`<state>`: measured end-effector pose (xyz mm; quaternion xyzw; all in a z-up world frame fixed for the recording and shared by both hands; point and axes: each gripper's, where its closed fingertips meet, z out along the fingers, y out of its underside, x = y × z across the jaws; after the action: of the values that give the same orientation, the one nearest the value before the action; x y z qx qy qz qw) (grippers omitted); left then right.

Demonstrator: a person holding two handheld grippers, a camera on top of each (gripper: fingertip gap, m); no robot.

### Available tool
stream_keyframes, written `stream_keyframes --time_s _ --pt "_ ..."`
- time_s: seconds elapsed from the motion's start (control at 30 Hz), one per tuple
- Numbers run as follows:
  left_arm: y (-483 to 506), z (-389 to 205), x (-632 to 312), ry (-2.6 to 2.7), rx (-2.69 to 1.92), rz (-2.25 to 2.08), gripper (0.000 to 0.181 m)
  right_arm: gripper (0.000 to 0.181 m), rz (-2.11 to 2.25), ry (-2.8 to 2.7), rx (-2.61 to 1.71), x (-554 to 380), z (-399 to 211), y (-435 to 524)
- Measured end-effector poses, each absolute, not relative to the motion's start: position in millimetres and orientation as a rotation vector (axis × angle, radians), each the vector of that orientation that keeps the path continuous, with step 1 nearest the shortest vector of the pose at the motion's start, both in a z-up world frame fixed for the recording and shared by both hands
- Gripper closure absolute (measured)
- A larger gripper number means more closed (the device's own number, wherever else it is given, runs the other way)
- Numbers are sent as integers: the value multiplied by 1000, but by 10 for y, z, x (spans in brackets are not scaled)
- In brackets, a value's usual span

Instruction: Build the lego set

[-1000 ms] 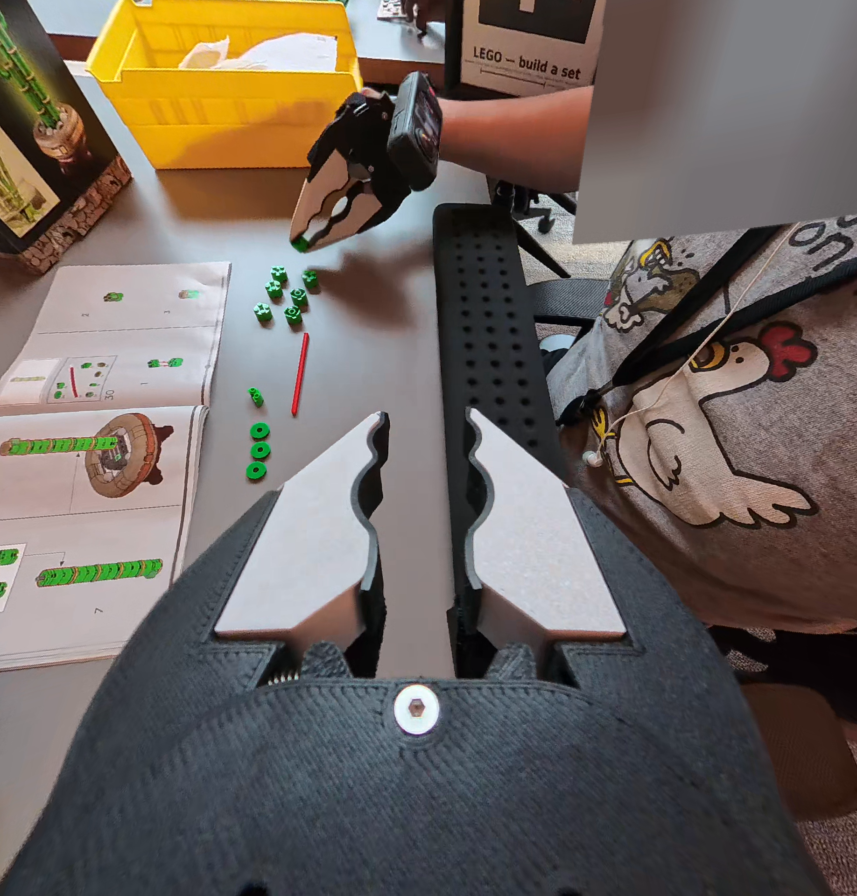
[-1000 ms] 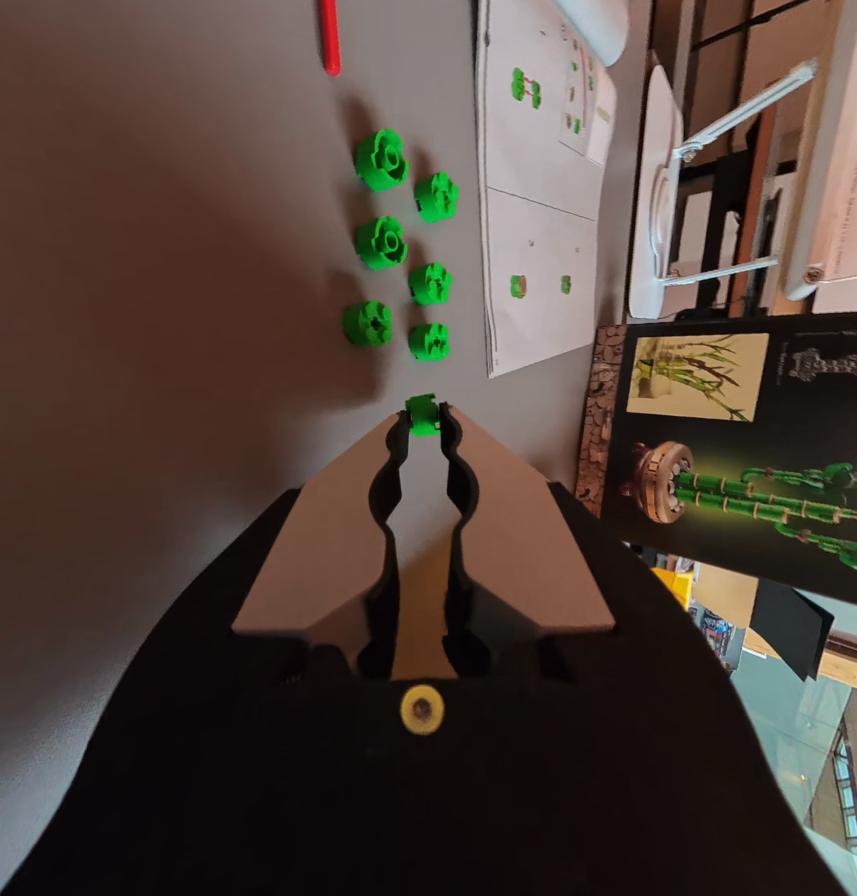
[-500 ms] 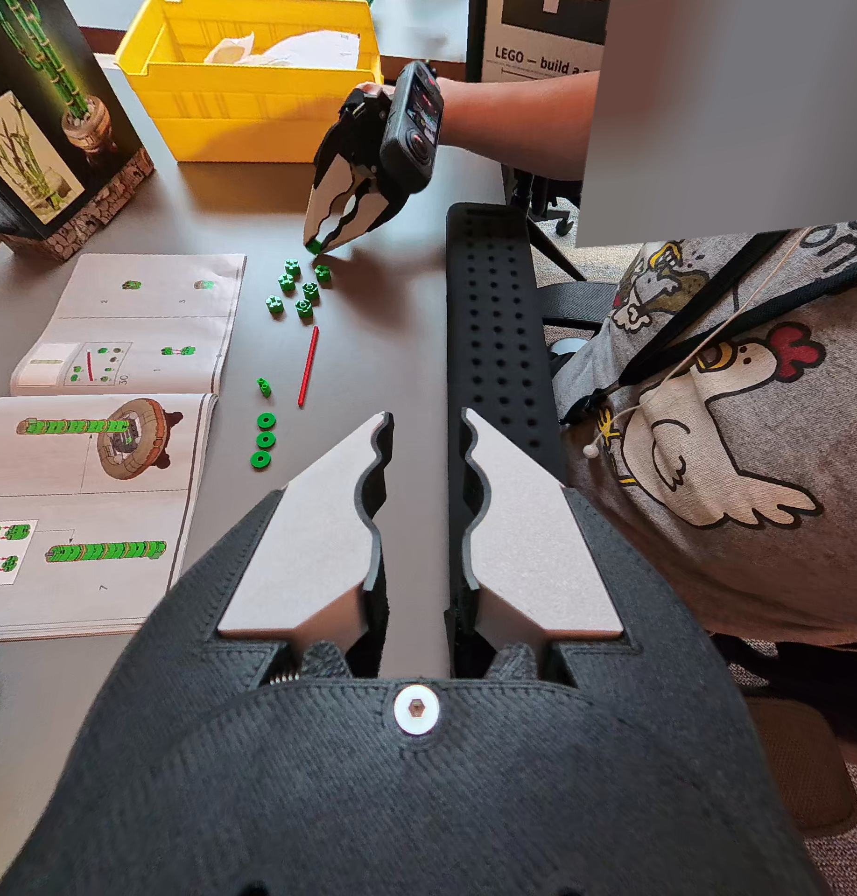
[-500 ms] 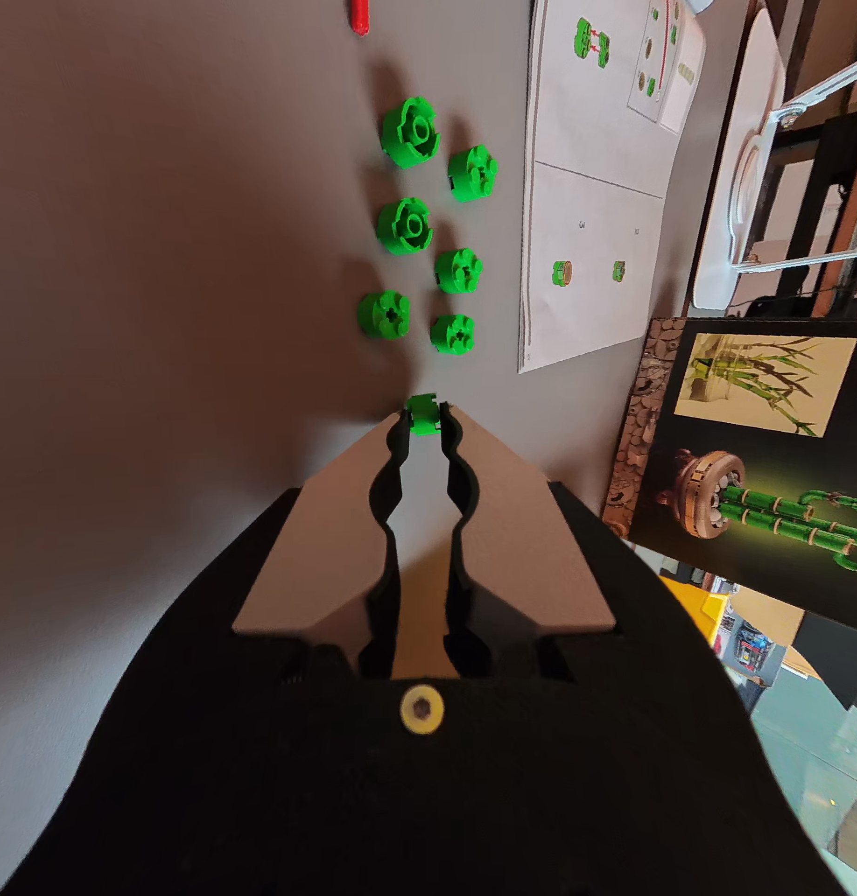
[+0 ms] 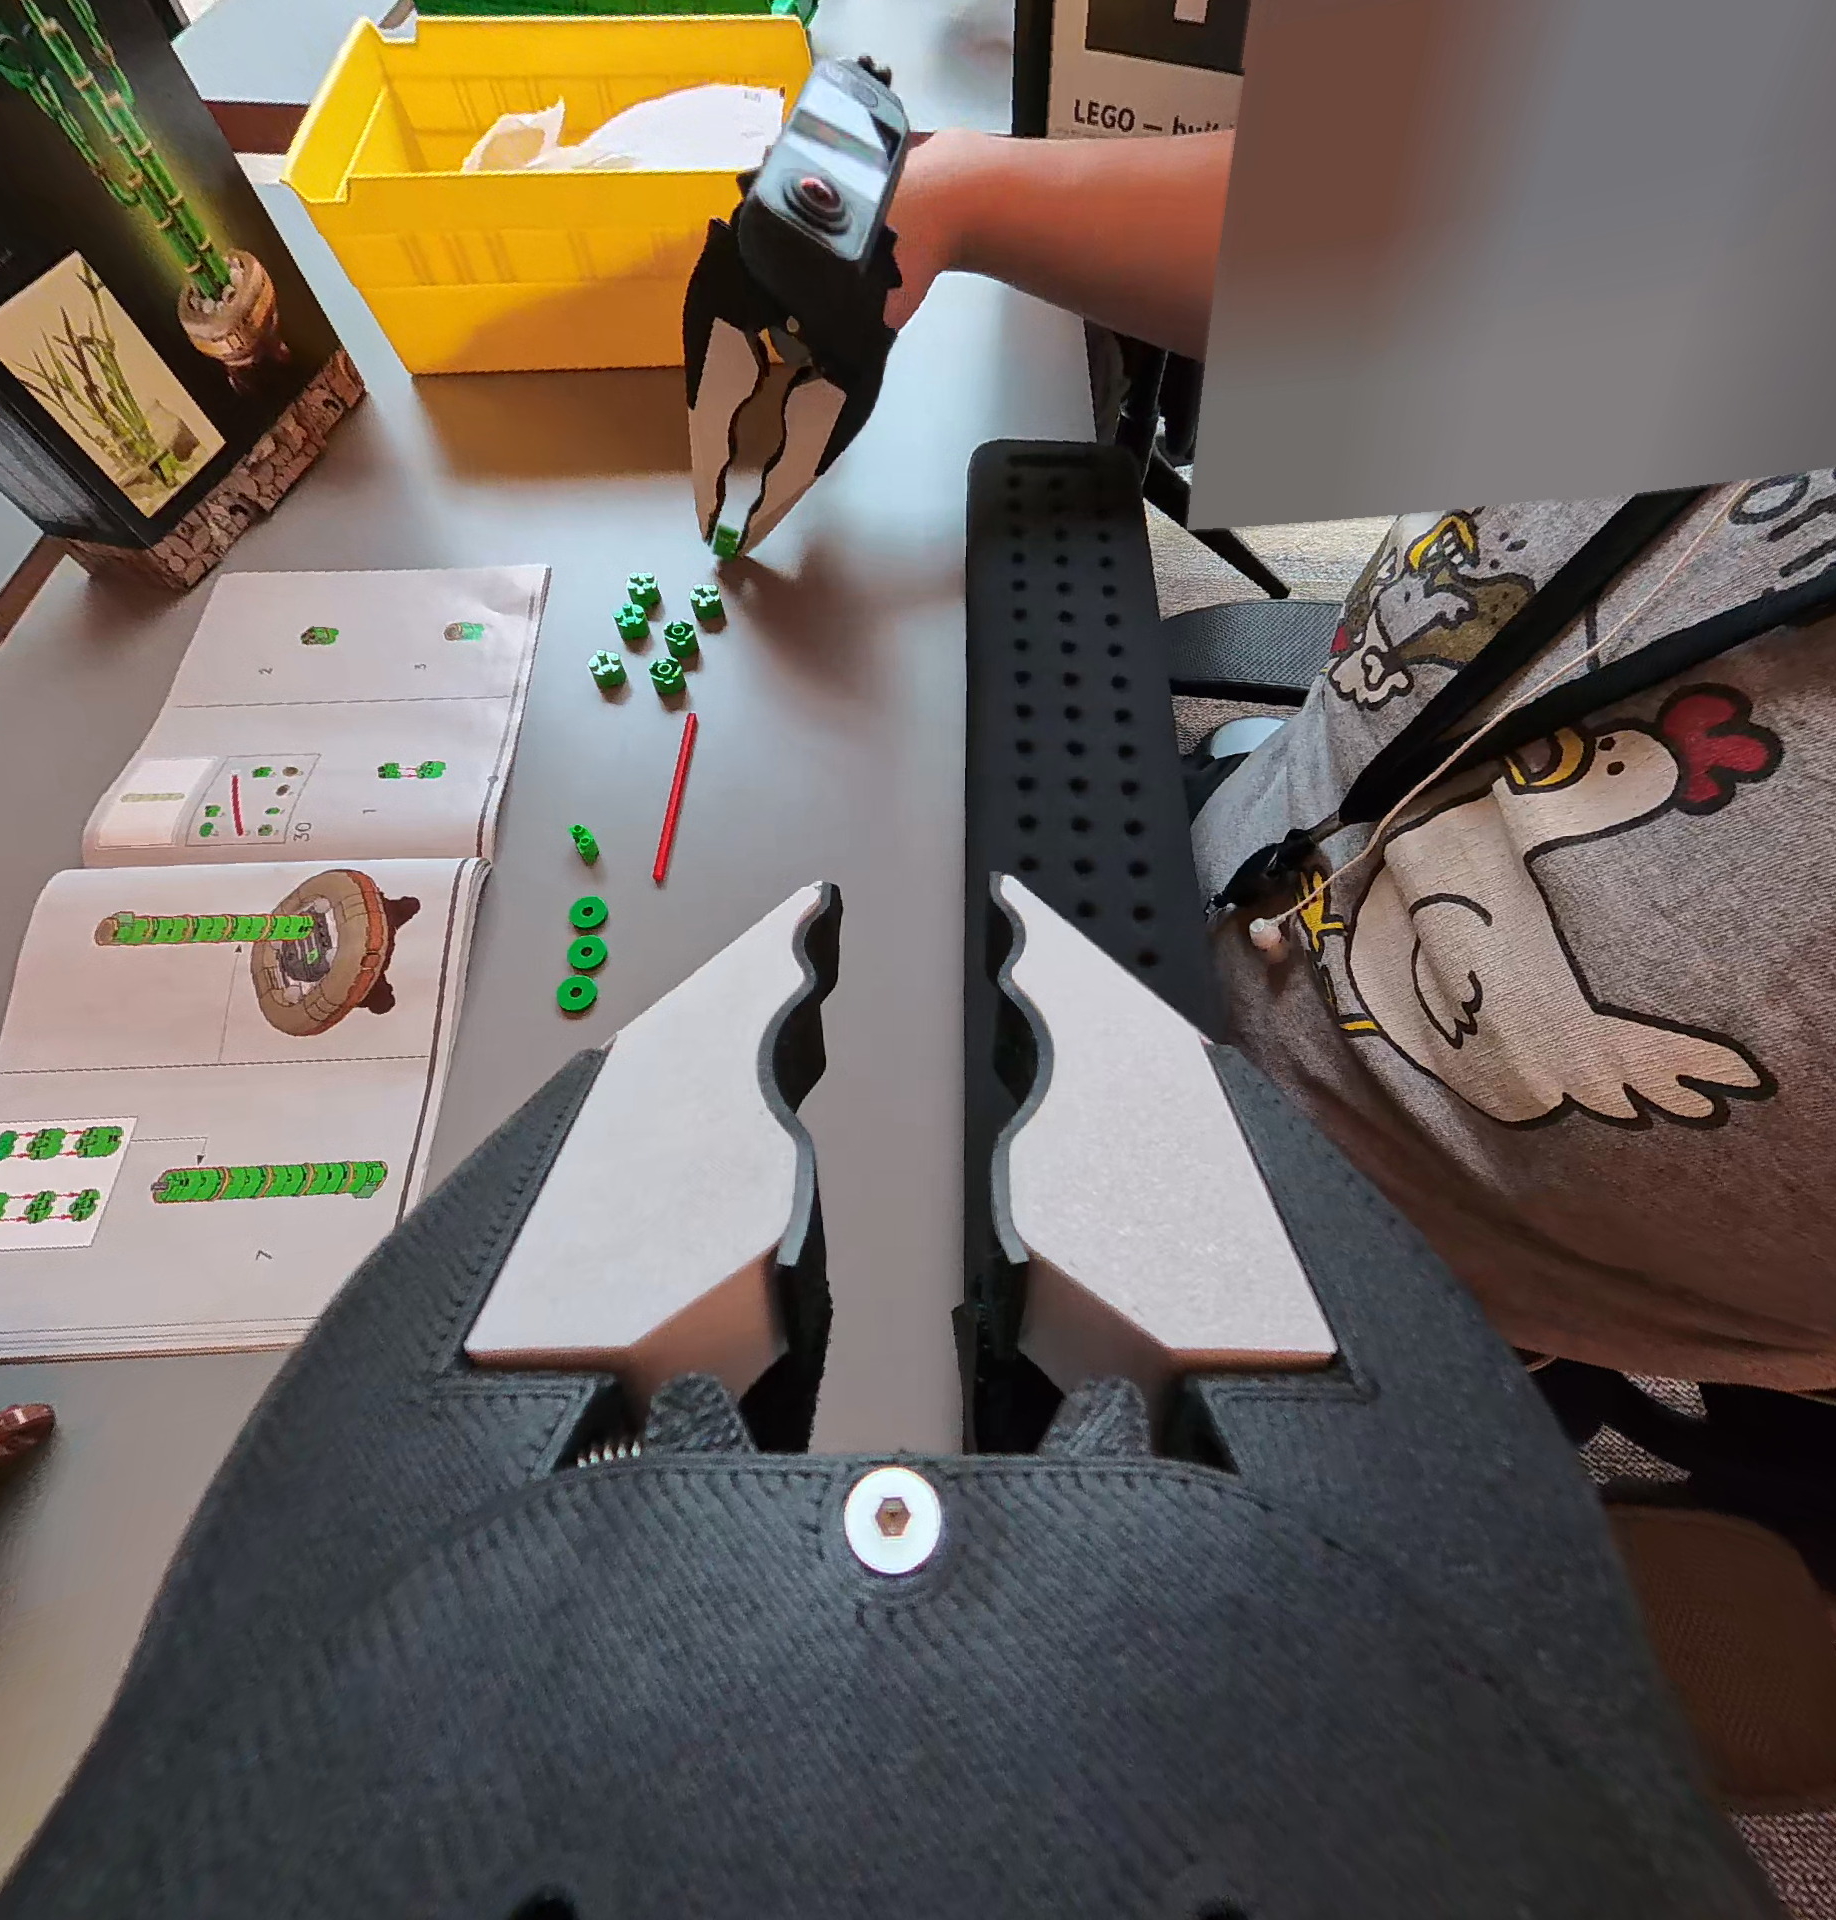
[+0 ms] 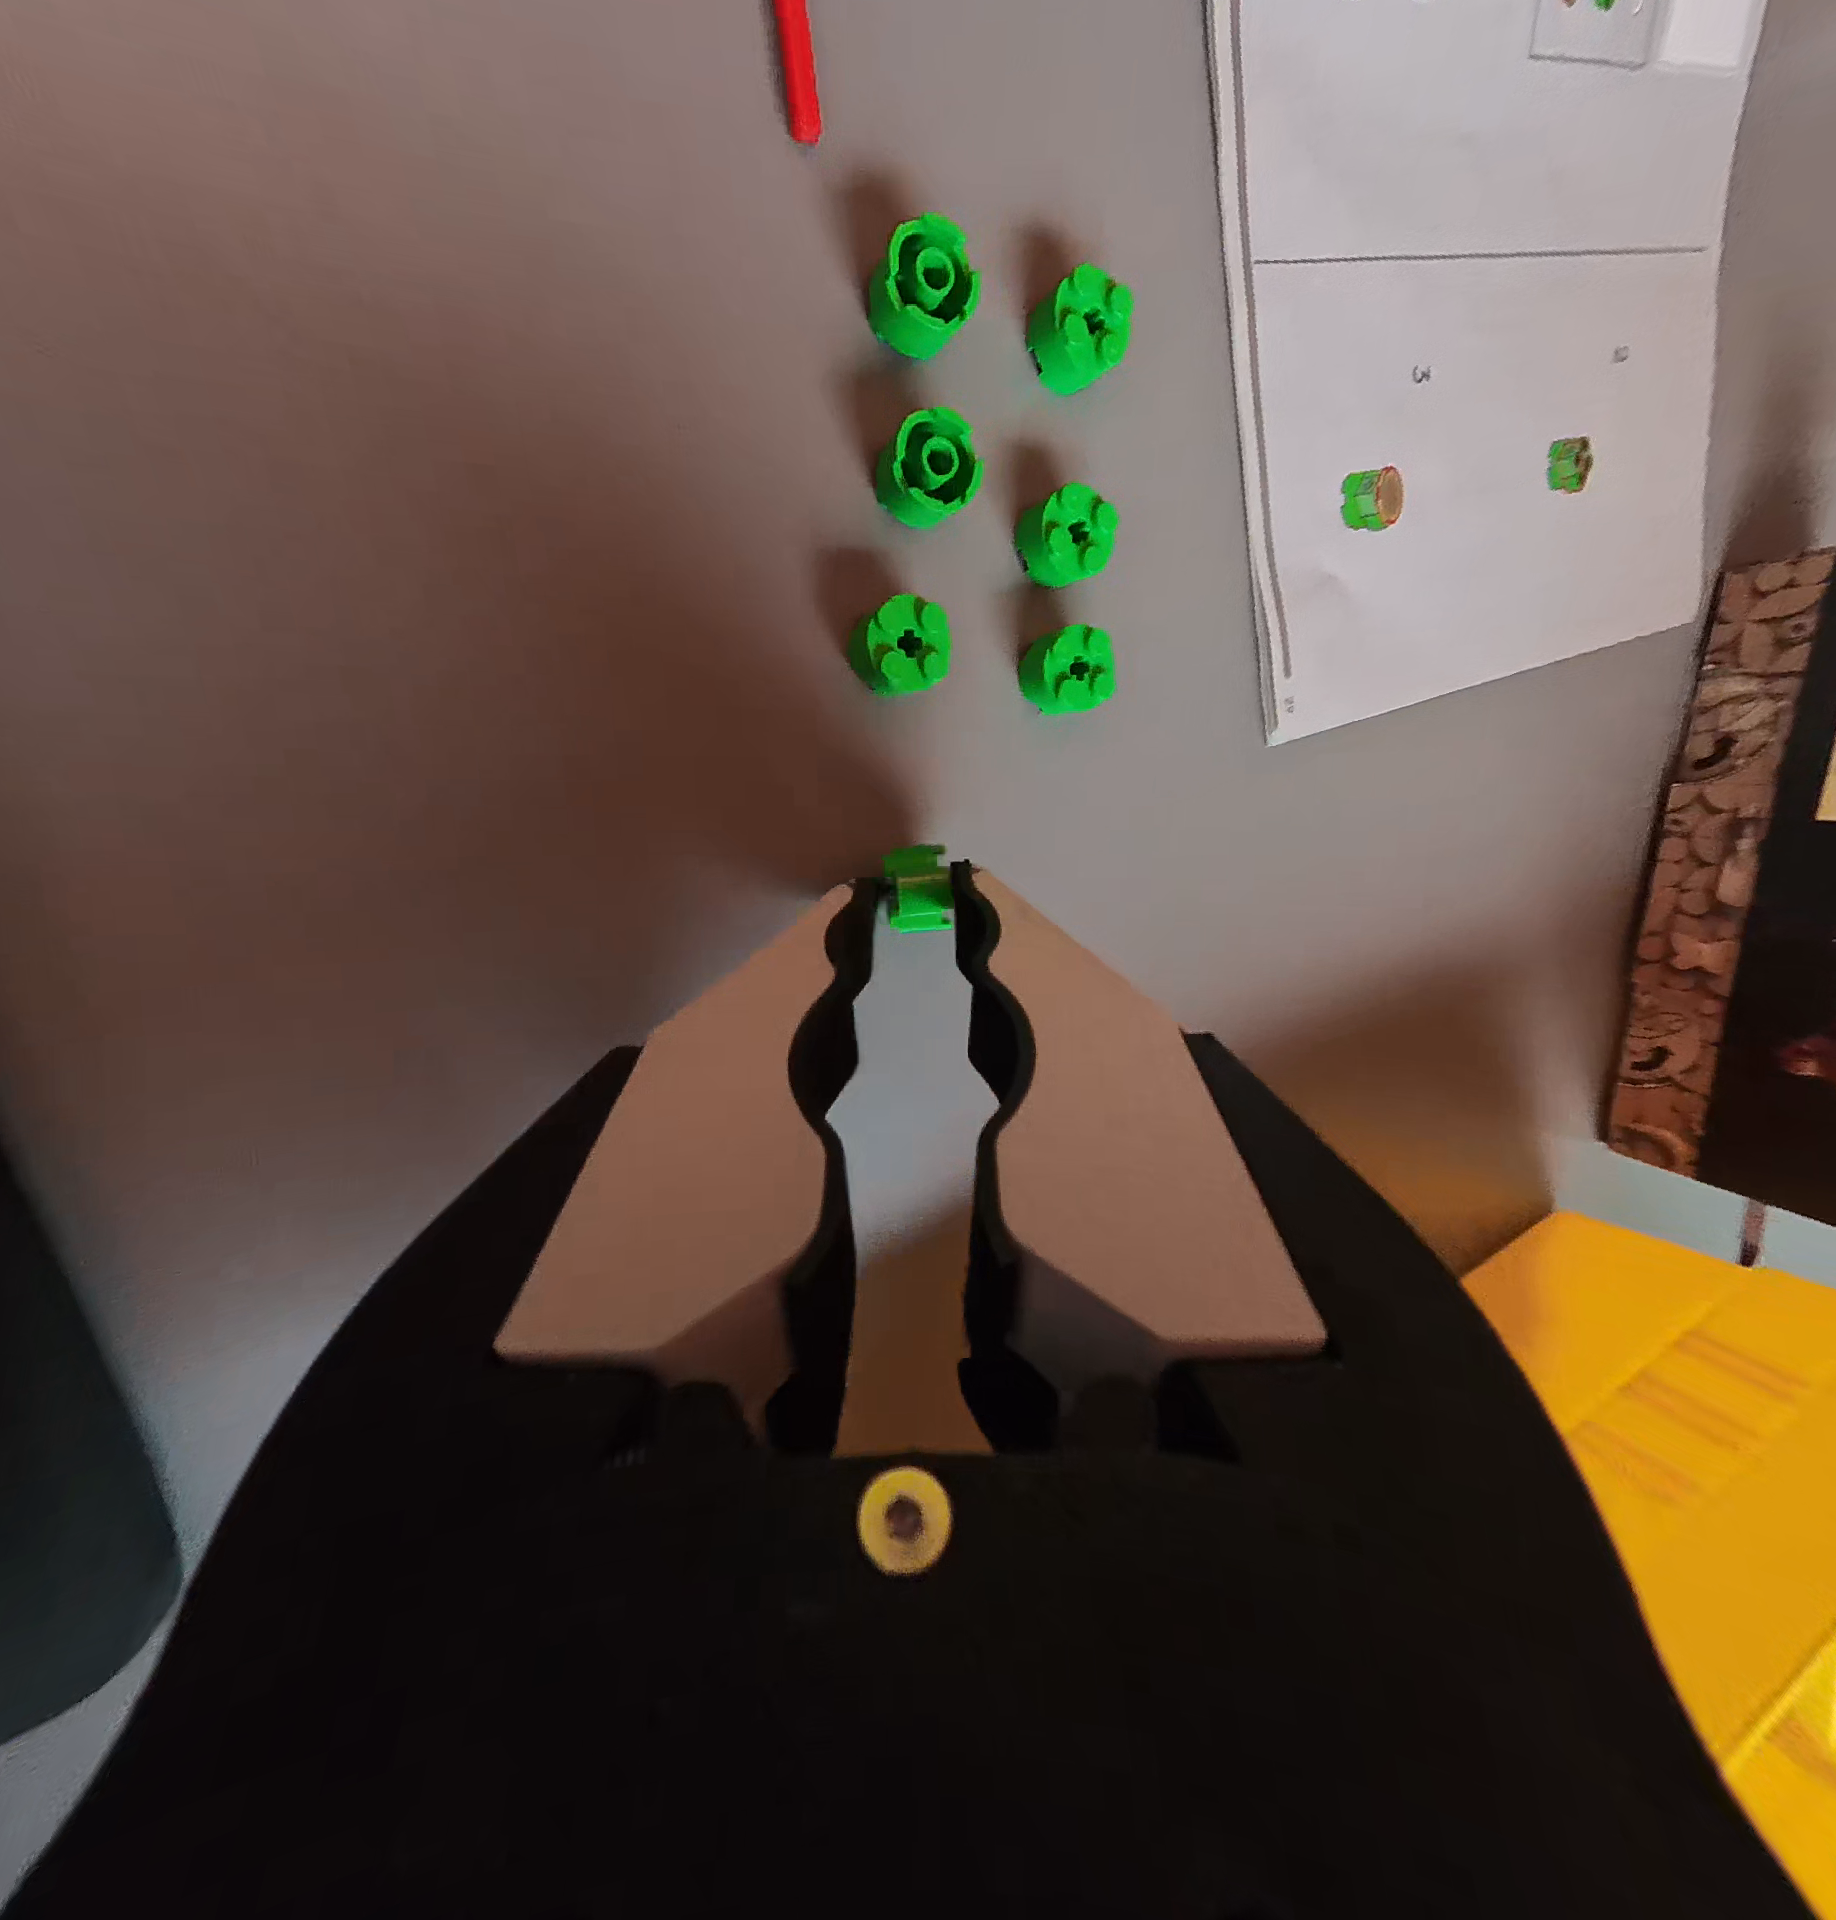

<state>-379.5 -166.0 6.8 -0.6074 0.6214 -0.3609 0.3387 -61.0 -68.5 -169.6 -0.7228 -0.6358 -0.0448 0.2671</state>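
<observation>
My right gripper (image 6: 914, 891) is shut on a small green round brick (image 6: 916, 889) and holds it just short of a cluster of several green round bricks (image 6: 997, 468) on the grey table. In the left wrist view the right gripper (image 5: 729, 540) points down at the table beside that cluster (image 5: 656, 634). A red axle rod (image 5: 675, 798), a small green peg (image 5: 583, 844) and three green flat rings (image 5: 583, 954) lie nearer. My left gripper (image 5: 914, 914) is open and empty, hovering above the table's near side.
An open instruction booklet (image 5: 228, 935) lies at the left. The set's box (image 5: 114, 291) stands at the far left, a yellow bin (image 5: 540, 218) at the back. A black perforated chair arm (image 5: 1075, 707) runs along the table's right edge, next to a person's torso. My right fingertips sit around 40 cm from my left ones. My right tips are roughly 15 cm from the red axle rod (image 5: 675, 798). The small green peg (image 5: 583, 844) lies around 20 cm away from my right fingertips.
The right gripper, still holding the green brick, has swung to point more steeply down and come lower beside the cluster. The left gripper has drawn back a little.
</observation>
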Motion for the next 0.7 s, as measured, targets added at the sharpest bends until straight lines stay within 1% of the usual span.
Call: stream_keyframes --time_s 0.3,0.53,0.7 --pt "-1680 35 -3838 1628 -1585 -930 155 158 57 -1583 -2045 -616 -1682 -807" --pt "-1709 -19 -3864 1639 -1590 -938 154 157 12 -1505 -1981 -648 -1624 -952" --pt "-1711 -17 -3875 1624 -1584 -944 154 150 130 -1236 -2017 -698 -1509 -883"
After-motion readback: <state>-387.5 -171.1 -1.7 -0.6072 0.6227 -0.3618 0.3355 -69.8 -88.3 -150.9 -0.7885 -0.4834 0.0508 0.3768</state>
